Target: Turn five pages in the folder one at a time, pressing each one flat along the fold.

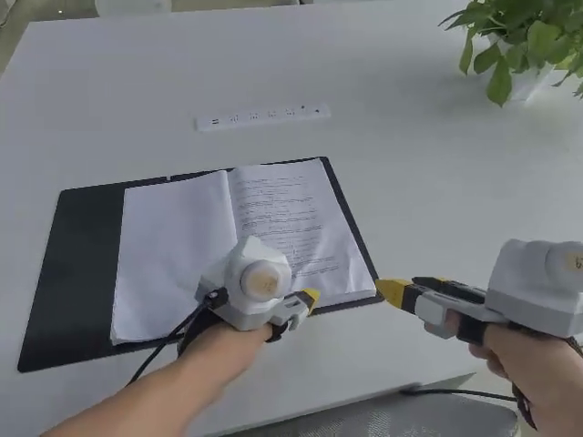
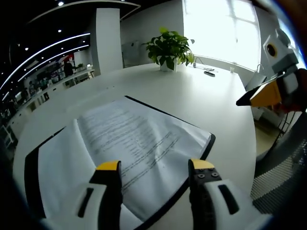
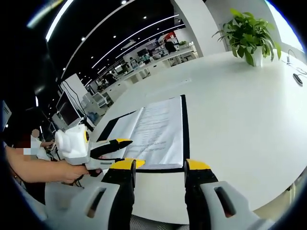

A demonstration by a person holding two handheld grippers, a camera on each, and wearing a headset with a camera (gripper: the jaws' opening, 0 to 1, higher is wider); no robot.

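Left gripper view: left gripper (image 2: pixel 154 167) spread over page (image 2: pixel 139 136); right gripper (image 3: pixel 160 165) spread too; risks pinching several sheets together.

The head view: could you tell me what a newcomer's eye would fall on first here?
The open folder lies in the middle, a printed page on its right and a blank page on its left. The left gripper, jaws open, is at the folder's near edge; the right gripper hangs beside it over bare table. A plant stands at the far right corner.
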